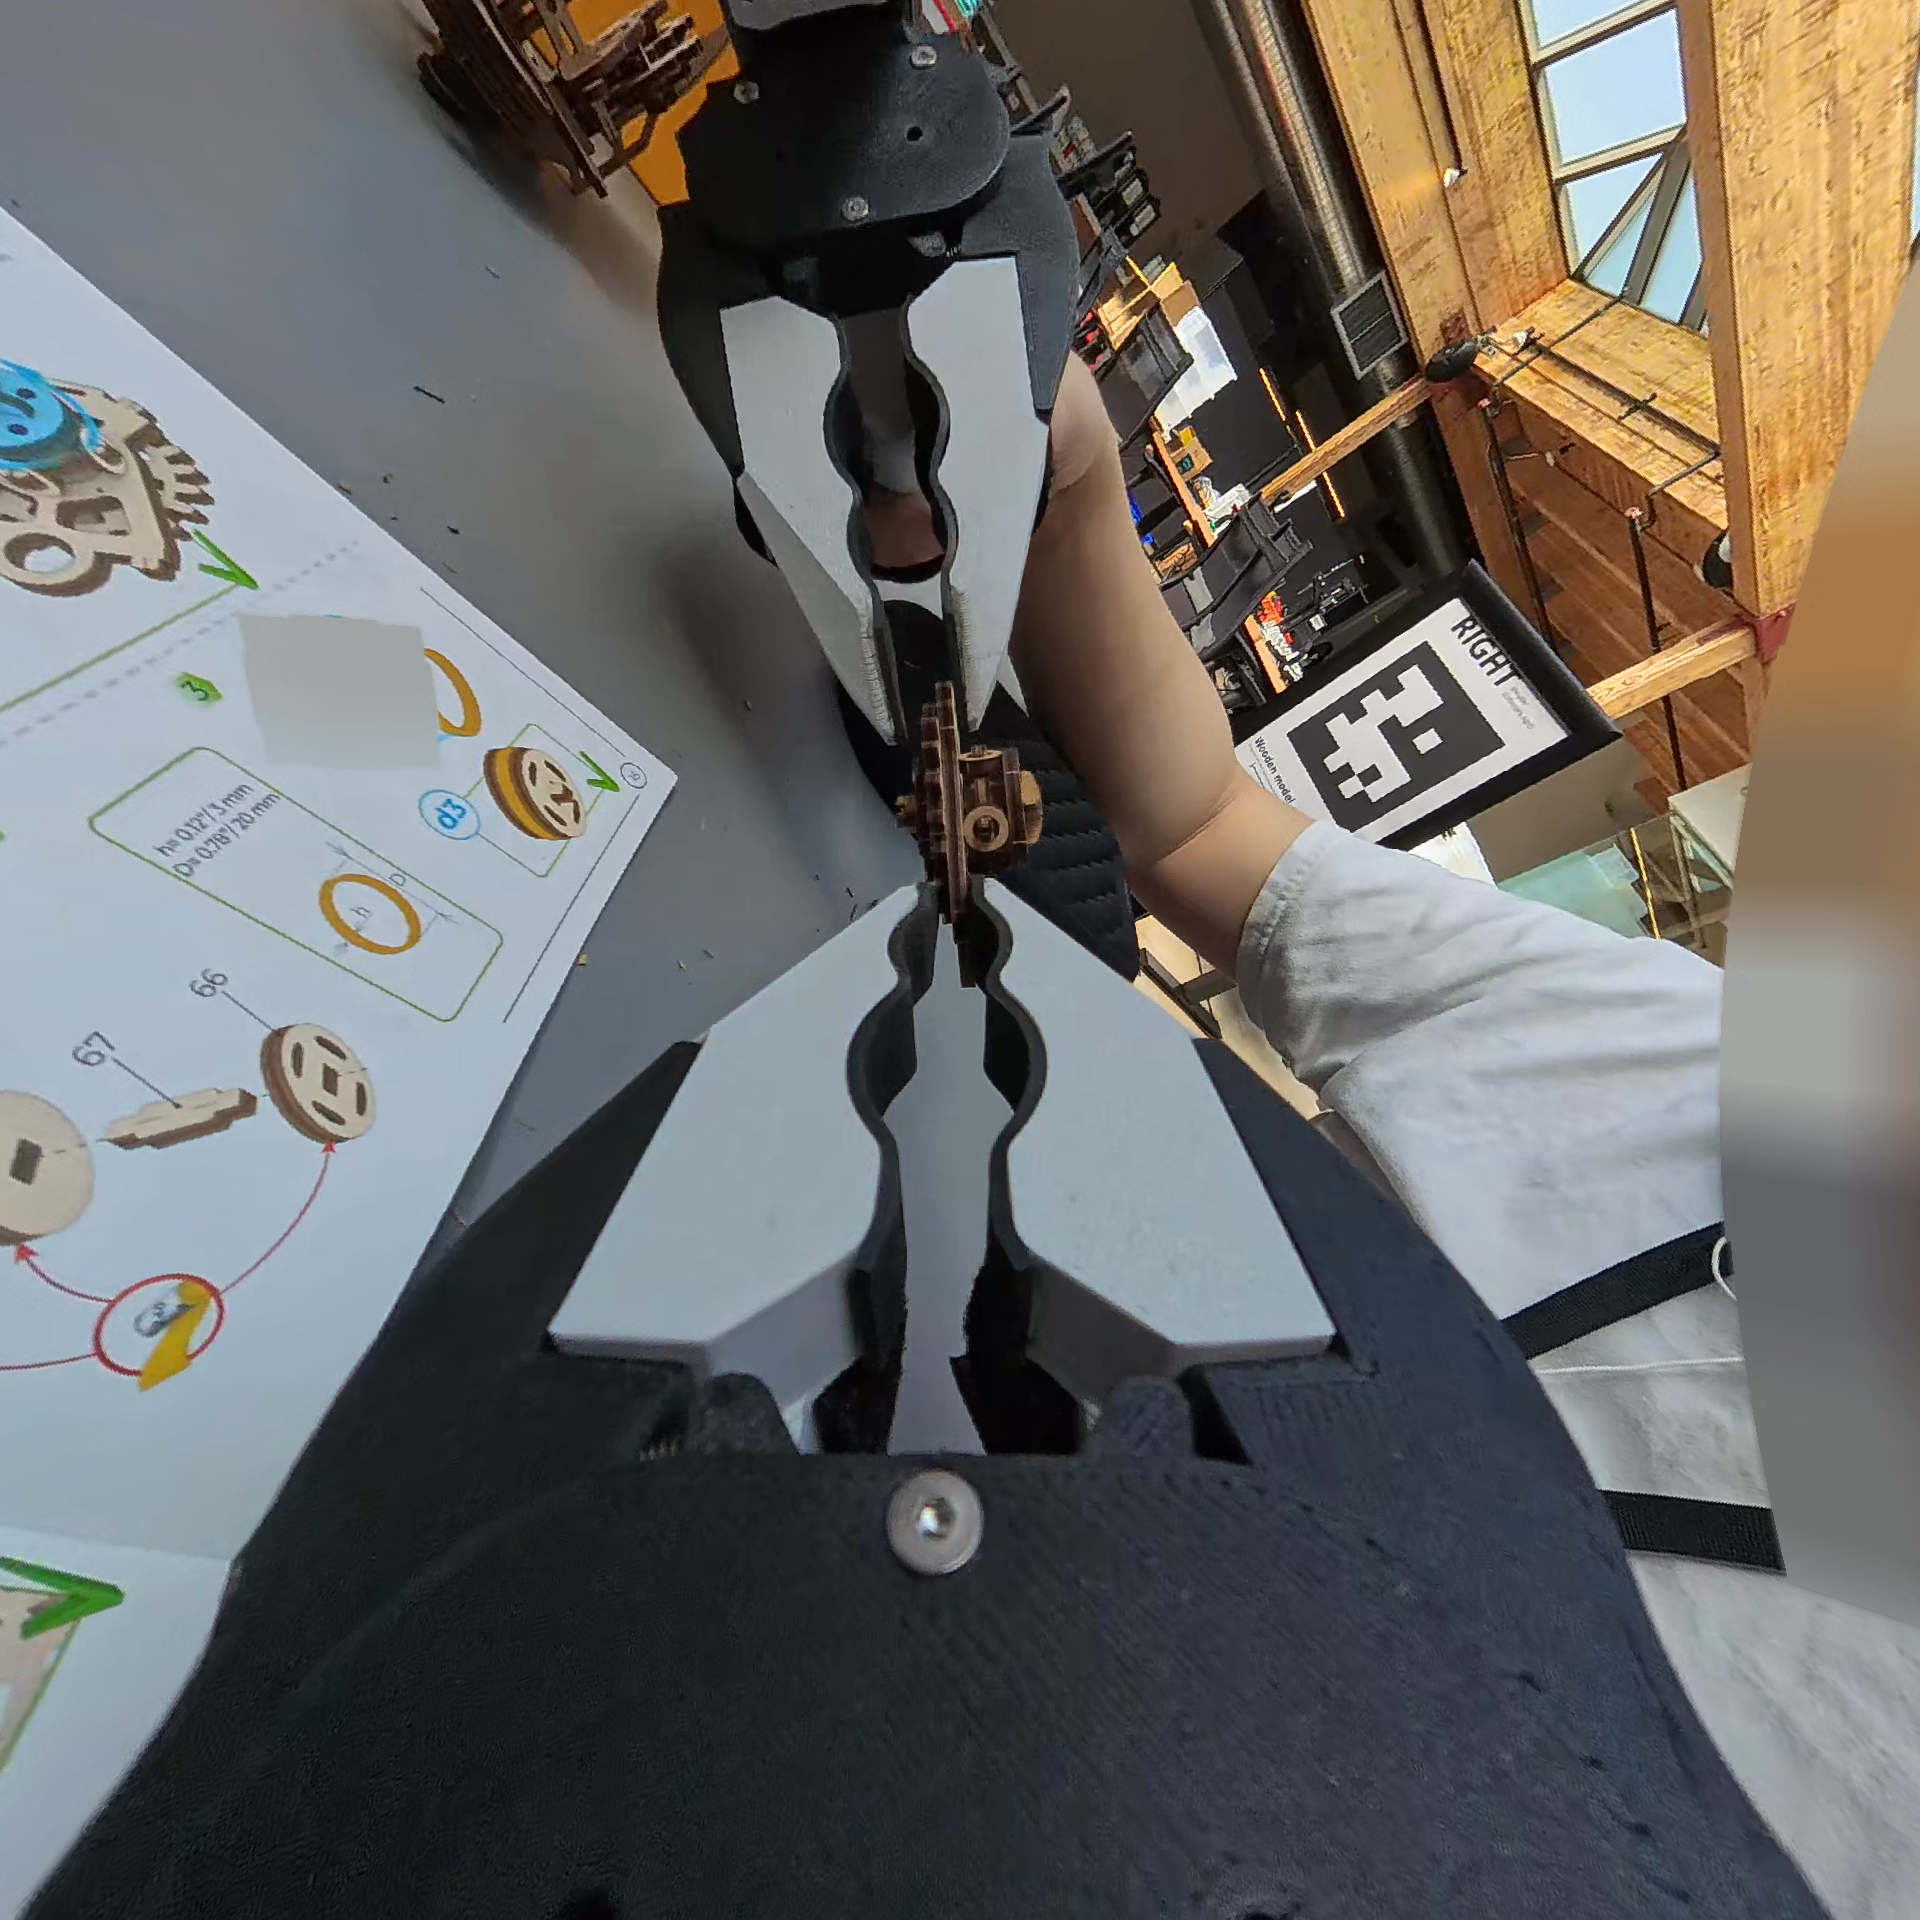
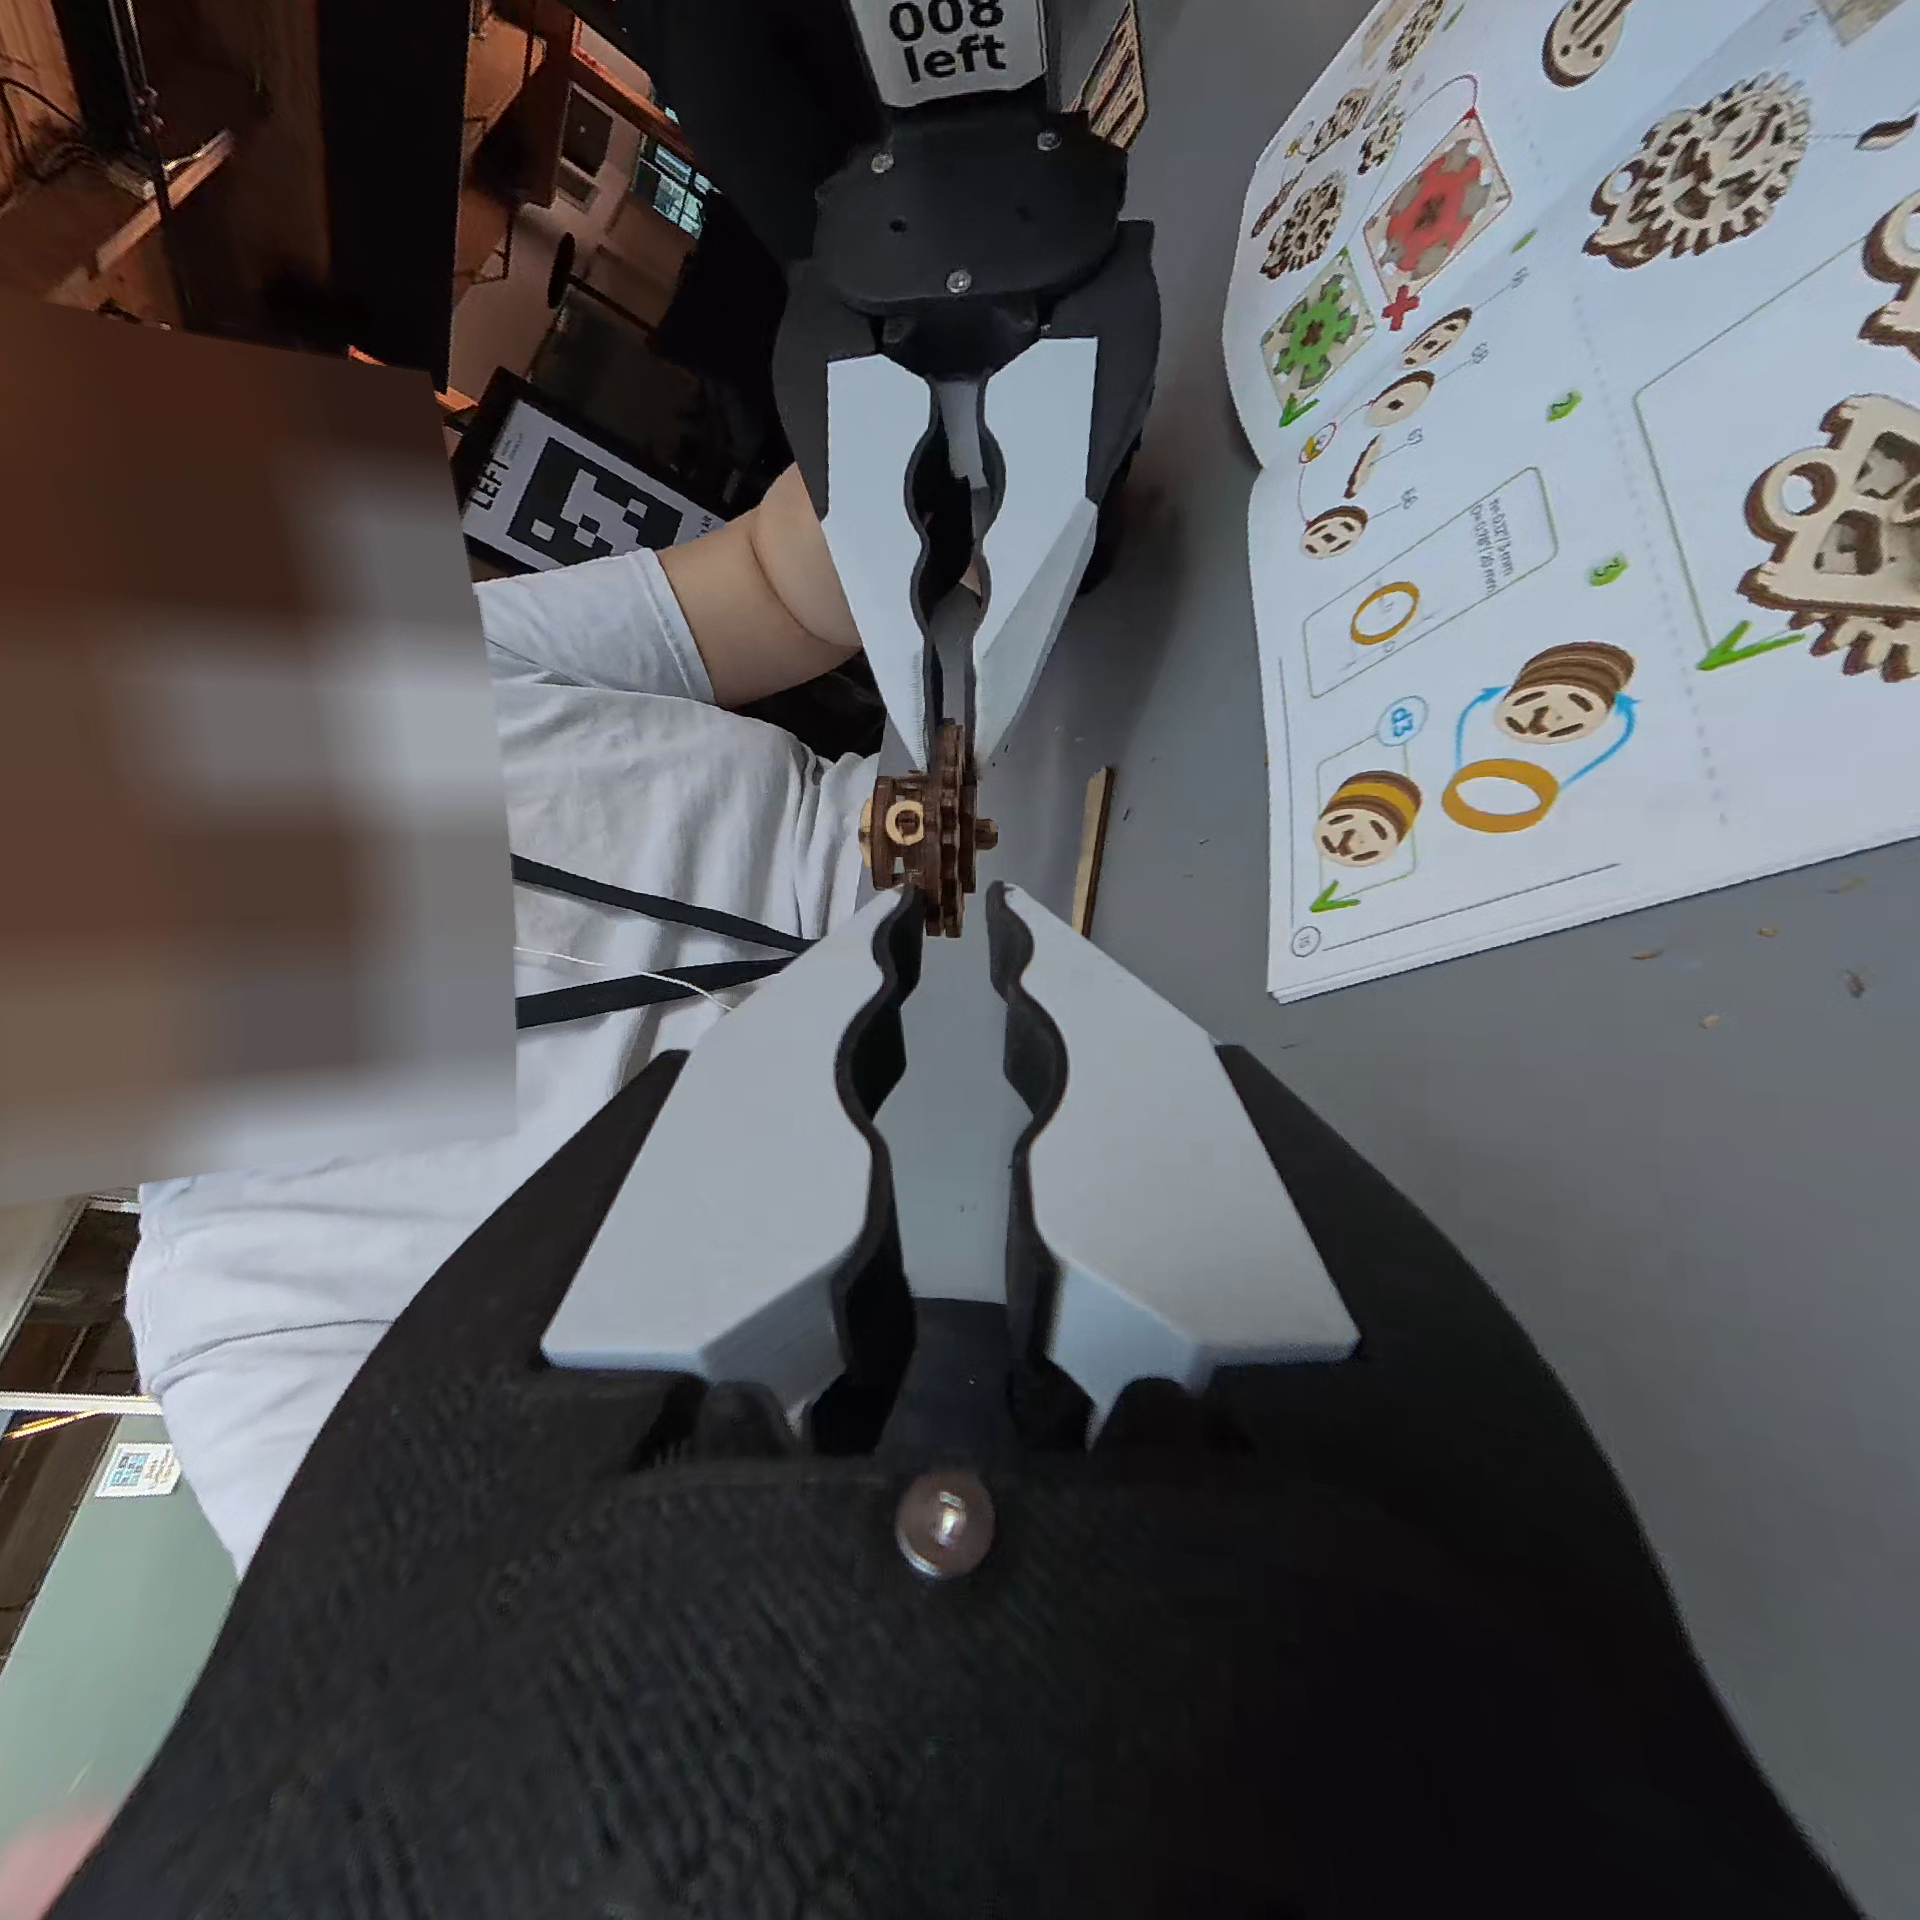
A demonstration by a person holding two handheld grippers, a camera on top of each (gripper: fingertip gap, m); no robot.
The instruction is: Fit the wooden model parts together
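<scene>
A small dark wooden gear assembly (image 1: 982, 826), a toothed wheel with a hub block and a pale pin hole, hangs in the air between my two grippers, which point at each other. My left gripper (image 1: 951, 902) is shut on the wheel's near rim; it also shows in the right wrist view (image 2: 948, 743), pinching the rim's far side. My right gripper (image 2: 948, 896) straddles the opposite rim of the gear assembly (image 2: 920, 831) with its jaws narrowly open: one finger touches the wheel and a thin gap shows at the other. It enters the left wrist view from above (image 1: 930, 722).
An open instruction booklet (image 1: 260, 883) lies on the grey table (image 1: 436, 312); it also shows in the right wrist view (image 2: 1558, 520). A built wooden model (image 1: 551, 94) stands at the table's far end. A thin wooden stick (image 2: 1096, 842) lies near the booklet. A person's white sleeve (image 1: 1475, 1039) is close by. The tips of both grippers are at nearly the same place. It is some 7 cm from my left tips to the thin wooden stick (image 2: 1096, 842).
</scene>
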